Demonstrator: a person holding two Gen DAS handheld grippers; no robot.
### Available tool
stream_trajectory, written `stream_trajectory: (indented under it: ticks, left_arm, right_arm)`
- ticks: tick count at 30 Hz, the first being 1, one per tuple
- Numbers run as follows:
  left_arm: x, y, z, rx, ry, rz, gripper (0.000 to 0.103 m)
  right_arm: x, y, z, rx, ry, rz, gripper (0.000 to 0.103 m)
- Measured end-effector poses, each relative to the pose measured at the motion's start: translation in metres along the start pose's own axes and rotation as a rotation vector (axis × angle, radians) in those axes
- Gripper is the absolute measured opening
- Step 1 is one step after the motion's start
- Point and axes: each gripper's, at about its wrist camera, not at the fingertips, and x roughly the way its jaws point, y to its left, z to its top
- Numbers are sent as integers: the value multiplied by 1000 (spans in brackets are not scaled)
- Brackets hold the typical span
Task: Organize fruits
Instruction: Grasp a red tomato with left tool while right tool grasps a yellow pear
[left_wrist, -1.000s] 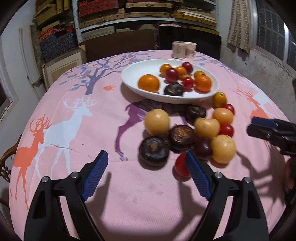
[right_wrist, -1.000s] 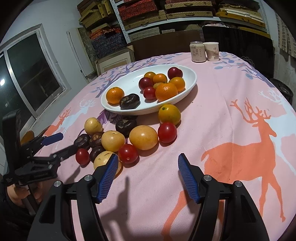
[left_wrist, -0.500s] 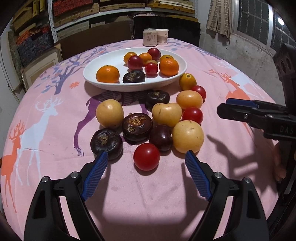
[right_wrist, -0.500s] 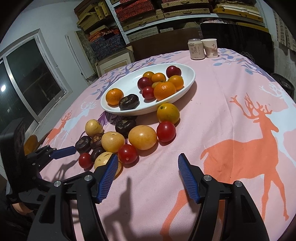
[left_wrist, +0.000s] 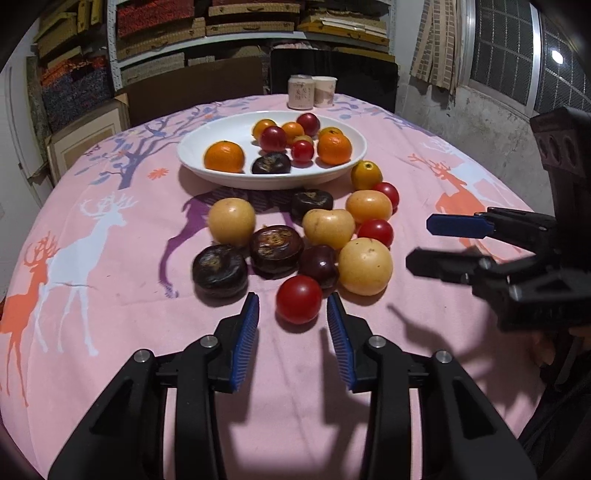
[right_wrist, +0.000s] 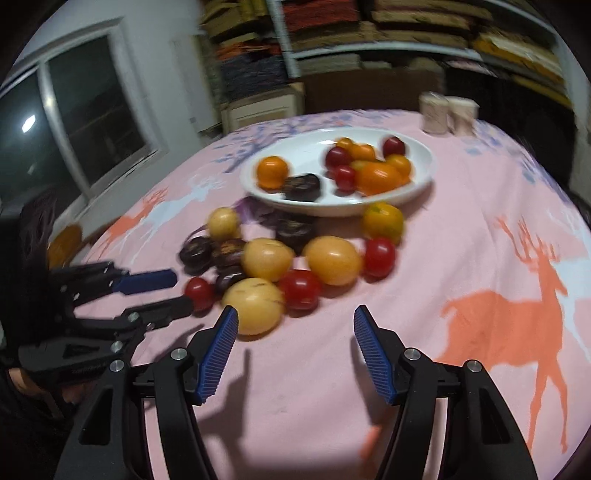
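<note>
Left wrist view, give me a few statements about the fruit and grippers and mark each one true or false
1. The left gripper straddles a red tomato, not yet clamped. True.
2. The plate is empty. False: it holds oranges, red fruits and a dark one.
3. The right gripper holds a fruit. False: it is open and empty.
4. Two cups stand behind the plate. True.
</note>
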Motion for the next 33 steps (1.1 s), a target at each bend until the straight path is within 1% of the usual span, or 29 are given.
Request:
stream_trajectory:
  ticks: [2, 3, 5, 6, 9, 11, 12, 15, 19, 21, 24, 26, 28, 29, 30, 31, 33]
  left_arm:
    - [-2, 6, -4, -21, 3, -1, 38]
    - [-2, 9, -5, -28, 7, 1, 37]
    - [1, 14, -7, -46, 22, -5, 38]
    - [2, 15, -7, -50, 28, -11, 37]
    - [7, 9, -5, -25, 42, -37, 38]
    - [15, 5, -3, -10, 72, -56, 38]
    - [18, 5, -1, -19, 84, -58, 38]
    - [25, 13, 3, -63, 104, -62, 37]
    - [25, 9, 4, -56, 99, -51, 37]
    - [24, 8, 6, -52, 91, -42, 38]
    - [25, 6, 10, -47, 85, -47, 40]
    - [29, 4, 14, -40, 90, -46, 40]
    - [34, 3, 17, -40, 105, -55, 43]
    - [38, 3, 18, -41, 116, -61, 49]
    - [40, 3, 19, -41, 126, -68, 50]
    - [41, 2, 19, -33, 130, -68, 51]
    - [42, -2, 19, -6, 133, -50, 48]
  right_arm:
    - [6, 15, 2, -66, 27, -4, 65]
    - [13, 22, 3, -86, 58, -16, 64]
    - [26, 25, 5, -80, 119, 12, 52]
    - [32, 26, 7, -74, 140, 31, 49]
    - [38, 25, 11, -47, 155, 37, 49]
    - [42, 23, 14, -32, 168, 39, 48]
    - [45, 23, 15, -32, 181, 29, 46]
    - [51, 28, 20, -54, 181, -11, 46]
    - [50, 29, 18, -76, 185, -24, 44]
    - [44, 23, 16, -38, 179, -2, 44]
    - [22, 10, 7, 41, 118, 73, 44]
    - [11, -4, 0, 86, 87, 105, 44]
    - [6, -17, -8, 125, 82, 93, 44]
    - [6, -25, -14, 148, 90, 86, 44]
    - [7, -28, -16, 168, 93, 93, 44]
    - [4, -30, -16, 179, 82, 105, 44]
    - [2, -28, -17, 164, 74, 102, 44]
